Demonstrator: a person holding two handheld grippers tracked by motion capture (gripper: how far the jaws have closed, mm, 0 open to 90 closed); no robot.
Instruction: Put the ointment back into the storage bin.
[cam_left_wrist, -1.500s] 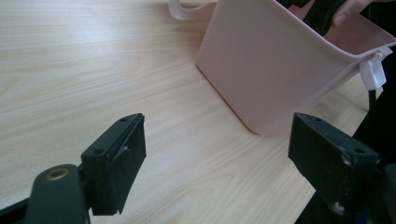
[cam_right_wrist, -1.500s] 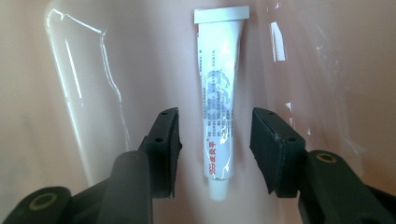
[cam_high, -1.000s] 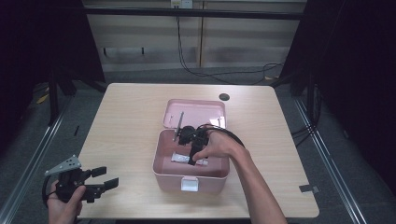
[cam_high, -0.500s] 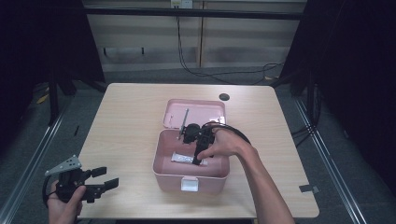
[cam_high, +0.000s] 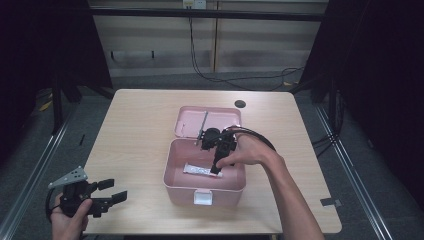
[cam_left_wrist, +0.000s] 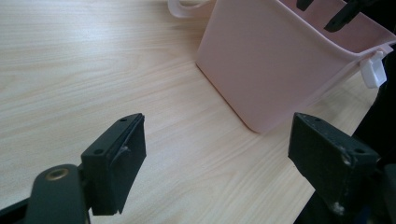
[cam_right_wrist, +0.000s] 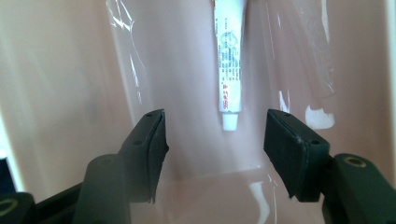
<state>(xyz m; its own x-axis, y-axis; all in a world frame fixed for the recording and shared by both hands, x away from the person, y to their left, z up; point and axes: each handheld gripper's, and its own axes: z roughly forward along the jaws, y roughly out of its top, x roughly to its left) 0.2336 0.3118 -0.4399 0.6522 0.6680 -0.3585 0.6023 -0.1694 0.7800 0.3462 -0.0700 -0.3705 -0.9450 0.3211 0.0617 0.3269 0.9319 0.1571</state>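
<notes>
An open pink box (cam_high: 172, 172) stands mid-table, its lid (cam_high: 186, 122) lying behind it. A white tube (cam_high: 197, 170) lies flat on the box floor. My right gripper (cam_high: 217, 169) points down into the box, just right of the tube. In the right gripper view the tube (cam_right_wrist: 229, 60) lies just beyond the tips, cap toward me. The right gripper (cam_right_wrist: 215, 119) is open; its jaws have just been opening and nothing is between them. My left gripper (cam_high: 114, 192) is open over the table's front left corner, apart from the box (cam_left_wrist: 280, 60).
Clear plastic film (cam_right_wrist: 126, 51) lines the box floor. A thin metal rod (cam_high: 204, 121) rests on the lid. The box has a white latch (cam_high: 202, 197) on its front wall. A dark round hole (cam_high: 240, 104) marks the far side of the wooden table (cam_high: 135, 135).
My right hand has lifted a little inside the box and drawn back toward the right. The tube stays on the floor. The left gripper has not moved.
</notes>
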